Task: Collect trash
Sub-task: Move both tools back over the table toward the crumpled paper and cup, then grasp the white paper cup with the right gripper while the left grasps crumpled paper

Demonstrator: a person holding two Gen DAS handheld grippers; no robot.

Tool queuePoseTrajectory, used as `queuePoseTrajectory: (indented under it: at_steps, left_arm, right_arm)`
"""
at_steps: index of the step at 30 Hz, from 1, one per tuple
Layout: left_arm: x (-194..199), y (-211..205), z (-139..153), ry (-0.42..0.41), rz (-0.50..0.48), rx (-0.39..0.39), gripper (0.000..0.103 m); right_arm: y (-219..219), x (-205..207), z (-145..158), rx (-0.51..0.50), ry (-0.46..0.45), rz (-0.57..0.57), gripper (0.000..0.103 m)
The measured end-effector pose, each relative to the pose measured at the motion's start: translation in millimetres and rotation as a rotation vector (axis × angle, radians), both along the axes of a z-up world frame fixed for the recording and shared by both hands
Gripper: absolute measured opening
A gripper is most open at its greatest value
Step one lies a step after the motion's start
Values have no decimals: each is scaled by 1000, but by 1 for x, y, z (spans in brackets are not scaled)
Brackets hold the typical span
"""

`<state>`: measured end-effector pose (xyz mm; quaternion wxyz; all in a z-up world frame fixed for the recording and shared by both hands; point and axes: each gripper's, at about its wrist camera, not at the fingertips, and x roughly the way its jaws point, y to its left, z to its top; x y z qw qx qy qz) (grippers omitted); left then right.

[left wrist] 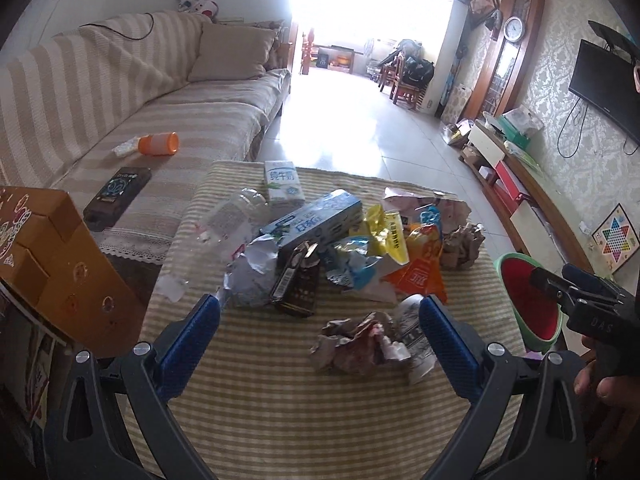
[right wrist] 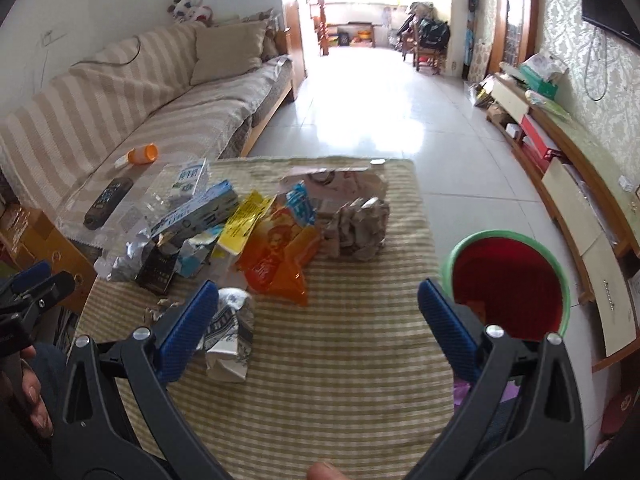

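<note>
A pile of trash lies on the striped tablecloth (left wrist: 280,400): a crumpled brown-and-pink paper ball (left wrist: 352,344), a crushed printed paper cup (left wrist: 416,332), a dark snack box (left wrist: 298,284), a blue carton (left wrist: 316,220), a milk carton (left wrist: 282,180), a clear plastic bottle (left wrist: 224,228), orange and yellow wrappers (left wrist: 416,264) and a brown paper ball (left wrist: 462,246). My left gripper (left wrist: 320,312) is open above the table, just short of the crumpled ball. My right gripper (right wrist: 318,300) is open and empty; the crushed cup (right wrist: 230,336) lies by its left finger. The green bin with red liner (right wrist: 508,280) stands right of the table.
A striped sofa (left wrist: 132,92) with an orange cup (left wrist: 158,144) and a dark remote (left wrist: 116,196) runs along the left. A cardboard box (left wrist: 52,264) stands at the table's left corner. A TV cabinet (right wrist: 568,184) lines the right wall. Tiled floor (right wrist: 360,112) lies beyond.
</note>
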<state>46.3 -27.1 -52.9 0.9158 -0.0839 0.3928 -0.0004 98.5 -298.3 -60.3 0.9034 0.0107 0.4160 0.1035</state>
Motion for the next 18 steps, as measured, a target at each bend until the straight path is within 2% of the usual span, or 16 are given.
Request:
queuePoseTrajectory:
  at_steps: [3, 8, 14, 16, 18]
  left_arm:
    - [1, 13, -11, 22, -10, -30, 95]
    - [4, 25, -27, 61, 6, -66, 95]
    - [15, 17, -56, 145, -113, -133, 94]
    - [19, 11, -69, 187, -147, -130, 89]
    - [22, 1, -82, 223, -185, -93, 86]
  right_arm:
    - [16, 2, -11, -21, 40, 22, 98]
    - [39, 1, -29, 22, 101, 89, 98]
    - [56, 6, -50, 26, 149, 122, 98]
    - [57, 8, -55, 33, 159, 122, 93]
    - [57, 11, -59, 35, 170, 118, 92]
